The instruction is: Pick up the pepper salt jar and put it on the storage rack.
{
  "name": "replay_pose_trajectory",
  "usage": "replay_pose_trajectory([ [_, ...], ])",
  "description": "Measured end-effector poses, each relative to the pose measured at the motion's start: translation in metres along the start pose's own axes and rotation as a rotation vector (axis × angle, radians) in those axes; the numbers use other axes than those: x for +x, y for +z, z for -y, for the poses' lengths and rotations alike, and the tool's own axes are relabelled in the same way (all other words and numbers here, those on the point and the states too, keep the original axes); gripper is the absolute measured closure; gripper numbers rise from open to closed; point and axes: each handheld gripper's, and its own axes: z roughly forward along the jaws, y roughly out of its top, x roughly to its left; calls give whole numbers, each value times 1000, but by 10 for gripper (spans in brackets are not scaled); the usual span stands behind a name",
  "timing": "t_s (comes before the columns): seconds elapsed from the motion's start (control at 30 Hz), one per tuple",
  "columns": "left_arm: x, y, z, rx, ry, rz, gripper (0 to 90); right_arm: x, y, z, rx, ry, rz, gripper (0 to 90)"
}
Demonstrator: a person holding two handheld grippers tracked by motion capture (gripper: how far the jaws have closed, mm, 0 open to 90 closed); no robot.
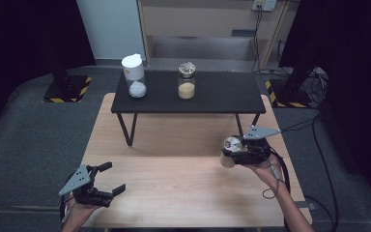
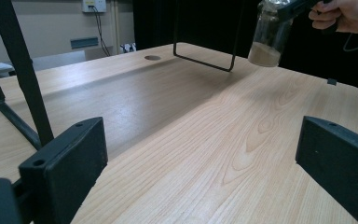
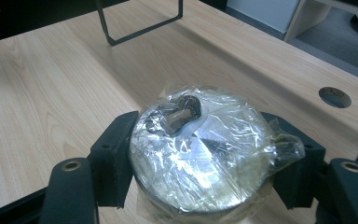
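Nearest the high view's camera, the left gripper (image 1: pixel 110 178) rests at the front left corner of the wooden tabletop (image 1: pixel 174 183), held from below by the person's left hand (image 1: pixel 77 210). Its two black jaws stand spread wide apart with nothing but bare wood between them; the left gripper view confirms this, with one jaw at each side of the frame and the grain of the table running between.

Over by the right edge of the tabletop, the right gripper (image 1: pixel 229 153) is held by the person's right hand (image 1: pixel 265 169) with its jaws closed on a glass jar (image 1: pixel 230 151). In the right gripper view the jar (image 3: pixel 198 149) sits squarely between the two black pads, which press on its sides just below a foil lid wrapped in clear film. From the left gripper view the jar (image 2: pixel 270 35) hangs clear of the wood, tilted slightly, with a layer of pale tan powder in its bottom.

Along the far edge stands a low black shelf (image 1: pixel 222 94) on thin metal legs. On it, two more jars stand upright and well apart: a white-lidded jar (image 1: pixel 135 76) towards its left end holding something white, and a foil-topped jar (image 1: pixel 187 81) near its middle holding yellowish grains.
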Motion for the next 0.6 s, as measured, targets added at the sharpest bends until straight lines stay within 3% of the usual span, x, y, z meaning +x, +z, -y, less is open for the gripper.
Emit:
replay_pose_trajectory([
  [0.37,0,0,0,1,-1,0,10,-5,-10,-16,-7,-10,-24,337],
  [0.6,0,0,0,-1,-2,0,10,-9,-20,-38,-14,-19,-39,337],
])
